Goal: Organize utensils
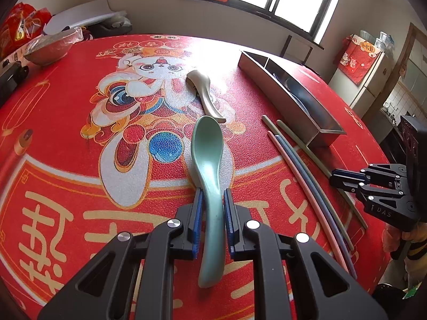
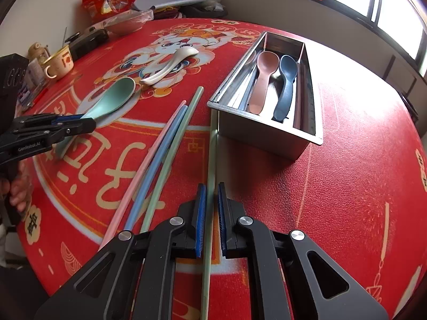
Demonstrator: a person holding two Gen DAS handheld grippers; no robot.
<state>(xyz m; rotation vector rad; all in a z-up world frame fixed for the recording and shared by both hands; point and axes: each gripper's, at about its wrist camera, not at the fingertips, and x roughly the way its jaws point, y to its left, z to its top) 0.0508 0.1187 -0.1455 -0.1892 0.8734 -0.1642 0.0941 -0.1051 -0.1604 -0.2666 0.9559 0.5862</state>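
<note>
My left gripper (image 1: 212, 196) is shut on the handle of a green spoon (image 1: 207, 144), whose bowl points away over the red table mat (image 1: 66, 138); the spoon also shows in the right wrist view (image 2: 112, 97). My right gripper (image 2: 211, 190) straddles a green chopstick (image 2: 210, 160) lying beside the steel utensil box (image 2: 267, 130), with a narrow gap on each side. A pink spoon (image 2: 263, 80) and a blue spoon (image 2: 285, 85) lie in the box. A white spoon (image 2: 170, 66) lies on the mat. Pink (image 2: 149, 160), blue (image 2: 160, 154) and green (image 2: 173, 149) chopsticks lie side by side.
A mug (image 2: 57, 64), a bowl (image 2: 122, 25), bags and clutter line the far left table edge. The steel box shows from its side in the left wrist view (image 1: 288, 93). A window is behind the table.
</note>
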